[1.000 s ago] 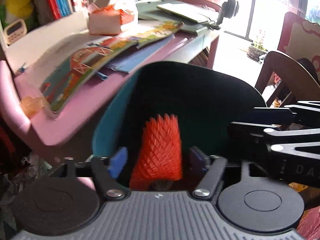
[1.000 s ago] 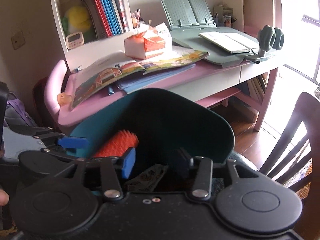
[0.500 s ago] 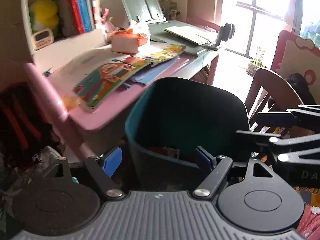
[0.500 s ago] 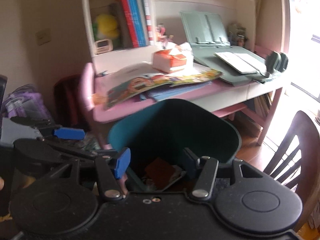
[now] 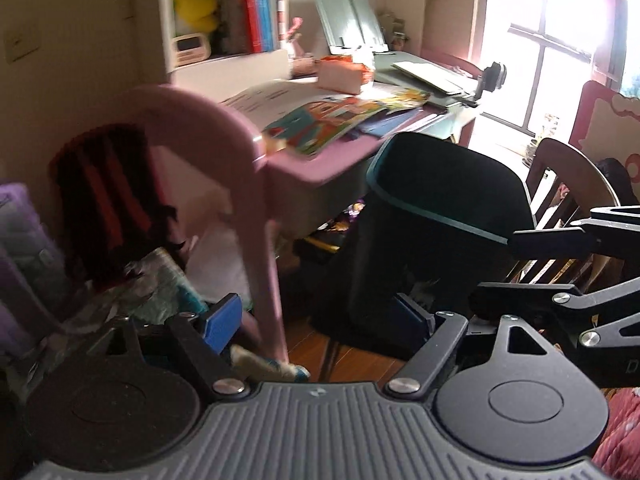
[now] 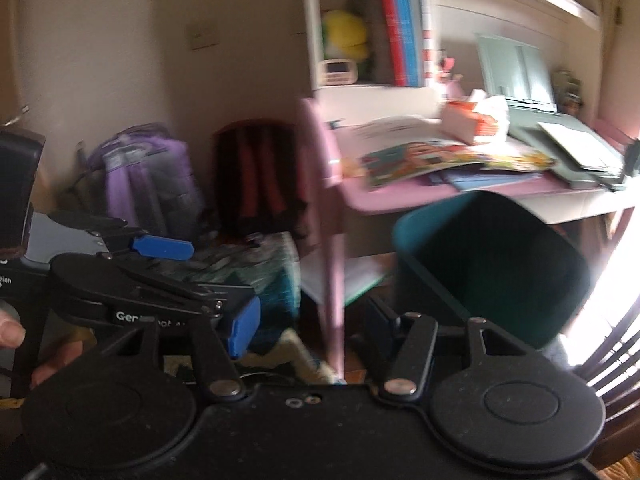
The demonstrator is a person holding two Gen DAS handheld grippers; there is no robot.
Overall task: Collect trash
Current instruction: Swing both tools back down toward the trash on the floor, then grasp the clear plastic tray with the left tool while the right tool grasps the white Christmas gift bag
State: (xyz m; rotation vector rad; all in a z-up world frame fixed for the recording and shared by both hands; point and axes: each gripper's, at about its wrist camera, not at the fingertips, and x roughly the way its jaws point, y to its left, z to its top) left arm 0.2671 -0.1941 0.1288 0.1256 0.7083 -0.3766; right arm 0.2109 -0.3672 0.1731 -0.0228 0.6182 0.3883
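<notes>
The left gripper (image 5: 318,320) is opening, its blue pads wide apart with nothing between them, and the right gripper (image 6: 312,326) also stands wide open and empty. The dark teal trash bin (image 5: 440,216) stands on the wooden floor just beside the pink counter (image 5: 320,168), right of the left gripper's fingers, and its inside is too dark to see. On the counter lie a colourful picture book (image 5: 332,124) and an orange tissue box (image 5: 344,74), while a purple backpack (image 6: 148,176) and a red-and-black backpack (image 6: 256,176) lean against the wall to the left.
</notes>
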